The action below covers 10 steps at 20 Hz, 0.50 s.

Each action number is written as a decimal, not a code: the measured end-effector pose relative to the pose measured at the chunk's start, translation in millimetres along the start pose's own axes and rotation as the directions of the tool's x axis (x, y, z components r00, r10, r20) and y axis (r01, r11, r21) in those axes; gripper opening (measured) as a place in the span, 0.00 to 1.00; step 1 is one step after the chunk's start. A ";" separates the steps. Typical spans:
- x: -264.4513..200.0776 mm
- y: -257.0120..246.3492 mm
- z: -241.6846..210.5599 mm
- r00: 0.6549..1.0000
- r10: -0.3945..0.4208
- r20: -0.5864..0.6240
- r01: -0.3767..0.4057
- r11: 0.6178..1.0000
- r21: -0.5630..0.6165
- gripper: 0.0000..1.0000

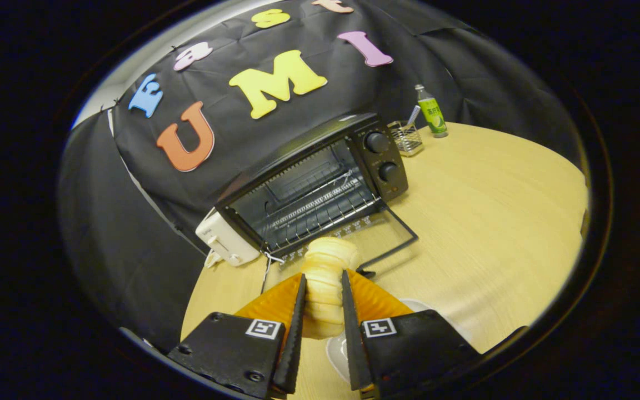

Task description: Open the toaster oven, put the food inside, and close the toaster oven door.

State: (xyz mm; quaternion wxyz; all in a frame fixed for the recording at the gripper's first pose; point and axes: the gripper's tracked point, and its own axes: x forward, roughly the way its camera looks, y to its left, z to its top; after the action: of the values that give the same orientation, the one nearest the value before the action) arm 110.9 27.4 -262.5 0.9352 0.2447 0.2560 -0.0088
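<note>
I hold my gripper [323,289] closed on a pale, ridged pastry [325,283], both fingers pressing its sides, low in the centre of the frame. The pastry stands upright between the fingers, its rounded top poking out past their tips. Just beyond it lies the toaster oven's glass door [375,233], folded down flat on the wooden table [492,211]. The black toaster oven [314,183] sits above centre, its cavity open with a wire rack [314,208] inside and two knobs [382,157] on its right. A white appliance [225,239] stands touching its left end. Toward the upper right are a wire basket [406,138] and a green-labelled bottle [431,113]. A white plate [339,353] shows under my fingers.
</note>
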 end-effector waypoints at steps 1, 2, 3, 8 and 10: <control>12.8 3.4 10.6 1.000 0.001 0.000 -0.001 1.000 0.001 0.40; 25.1 7.4 20.9 1.000 0.002 -0.002 -0.002 1.000 -0.003 0.40; 38.7 9.8 31.1 1.000 0.002 -0.002 -0.002 1.000 -0.003 0.40; 104.8 22.7 65.5 1.000 -0.011 0.001 0.011 1.000 0.013 0.40; 130.8 25.5 70.4 1.000 -0.016 -0.001 0.016 1.000 0.007 0.40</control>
State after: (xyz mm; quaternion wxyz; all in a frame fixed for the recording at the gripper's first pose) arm 261.6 31.5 -261.4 0.9341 0.2458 0.2582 -0.0172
